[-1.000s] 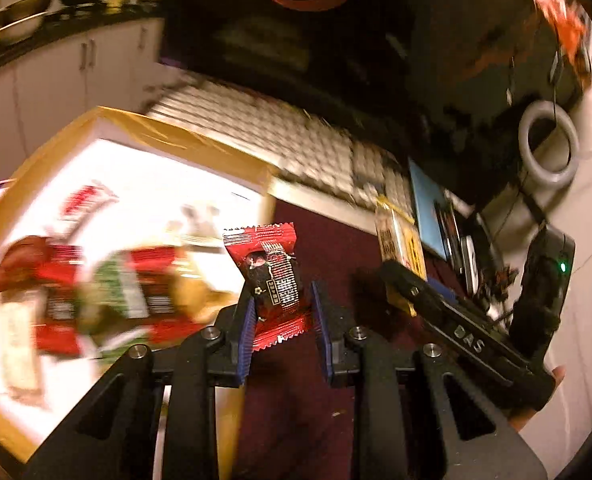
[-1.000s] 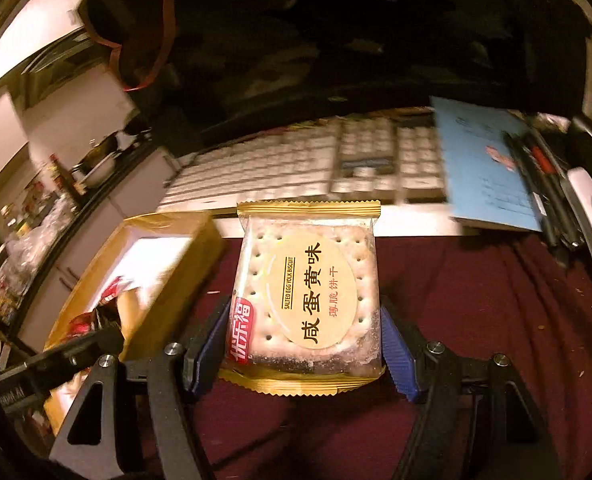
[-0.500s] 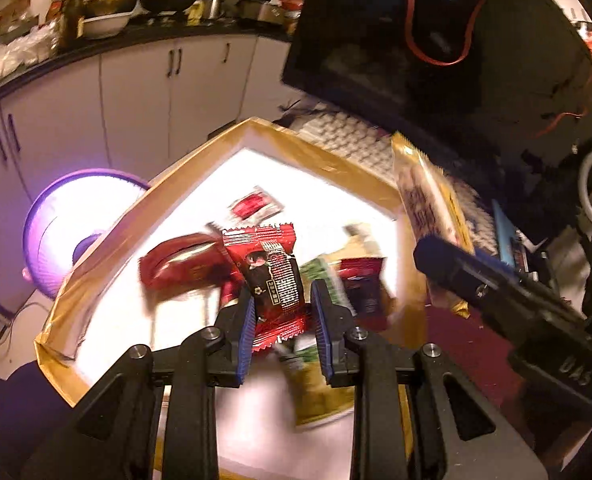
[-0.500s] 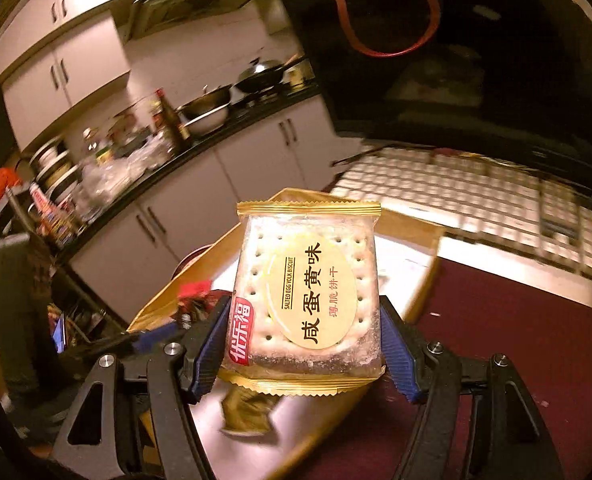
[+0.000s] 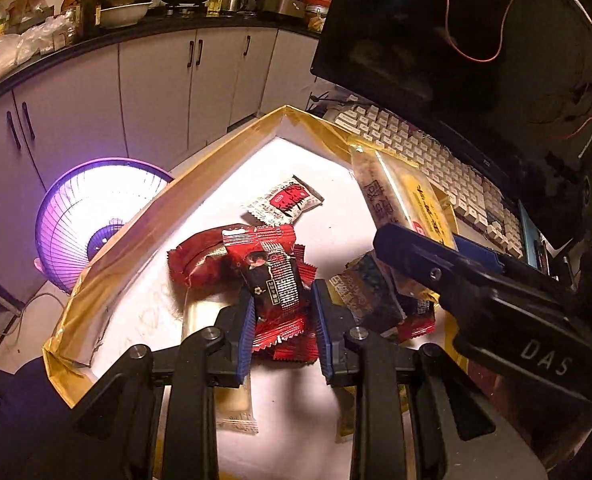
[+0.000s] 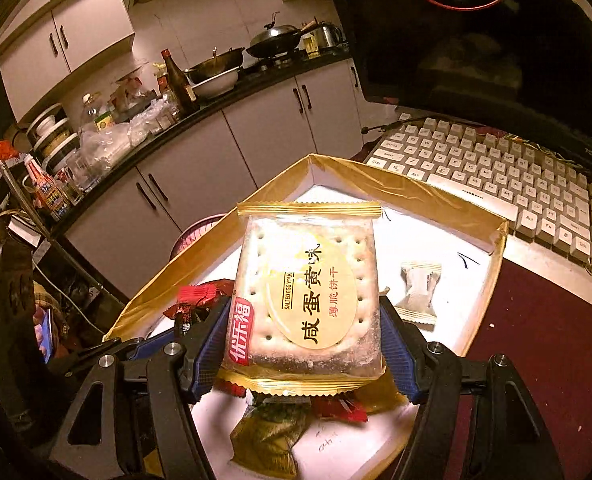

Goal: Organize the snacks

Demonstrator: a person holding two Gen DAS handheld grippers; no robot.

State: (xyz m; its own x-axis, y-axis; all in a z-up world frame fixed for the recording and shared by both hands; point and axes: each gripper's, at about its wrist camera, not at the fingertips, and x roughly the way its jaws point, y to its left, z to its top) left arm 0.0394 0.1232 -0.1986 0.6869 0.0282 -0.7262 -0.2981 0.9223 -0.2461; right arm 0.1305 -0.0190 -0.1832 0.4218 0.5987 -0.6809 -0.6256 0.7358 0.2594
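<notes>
A shallow white box with gold-taped walls (image 5: pixel 144 224) sits at the corner of a desk, just beside a pale keyboard (image 6: pixel 492 168) and above a purple basket (image 5: pixel 92 220) on the floor. Inside the box several snacks already lie loose: a red foil wrapper (image 5: pixel 200 256), a white-and-red sachet (image 5: pixel 284 202), a pale candy (image 6: pixel 418 290) near the box's far wall, and a darker heap near the box's near edge, so much of the sorting appears done. Both hand-held tools hang over the box, each carrying one more item. The right gripper (image 6: pixel 302 344), its jaws set wide, clamps a large square salted-egg biscuit packet (image 6: pixel 308 292) above the middle of the box. The left gripper (image 5: pixel 282 320), nearly closed, pinches a small red sweet wrapper (image 5: pixel 272 276) over the red heap in the box. Judging from this, what is left is to let both packets go into the box; whether more snacks wait outside the box cannot be told.
</notes>
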